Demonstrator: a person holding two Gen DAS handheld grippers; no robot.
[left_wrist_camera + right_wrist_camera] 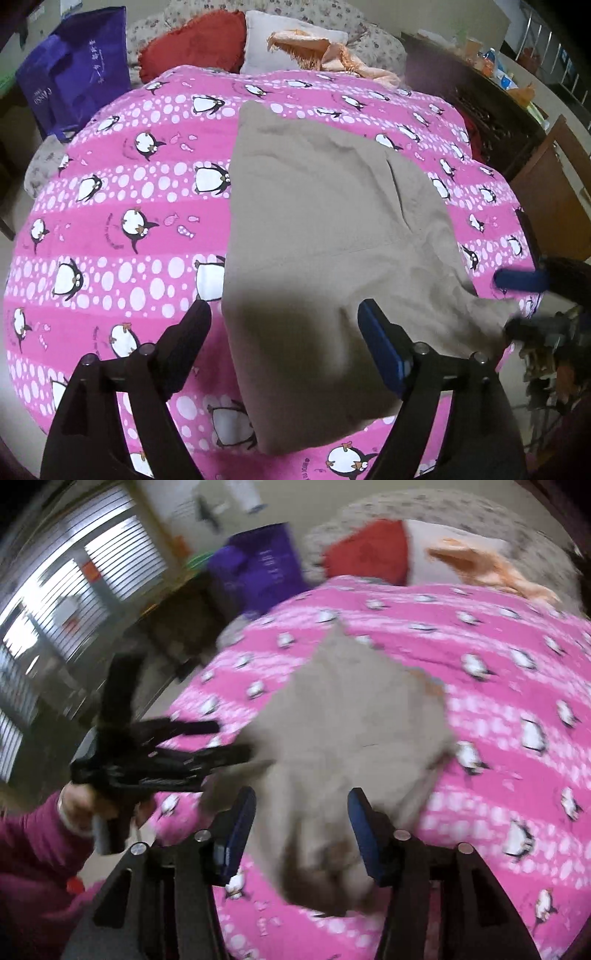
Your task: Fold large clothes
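In the left wrist view, the left gripper hangs at 6 o'clock with its jaws spread wide, grasping nothing; its fingers sit either side of the near end of the beige garment. The garment lies flat and partly folded on the pink penguin blanket, running from the centre down to 6 o'clock. The right gripper comes in at 3 o'clock, by the garment's right corner; blur hides whether it pinches the cloth. At 11 o'clock lies a red cushion, at 12 o'clock a white pillow with a peach cloth on it, and at 10 o'clock stands a purple bag.

In the right wrist view, heavily blurred, the right gripper sits at 6 o'clock, jaws apart, the garment bunched between and beyond its fingers without being clamped. The left gripper reaches in from 9 o'clock, held by the left hand, its tips at the garment's left edge. The blanket fills 3 to 5 o'clock.
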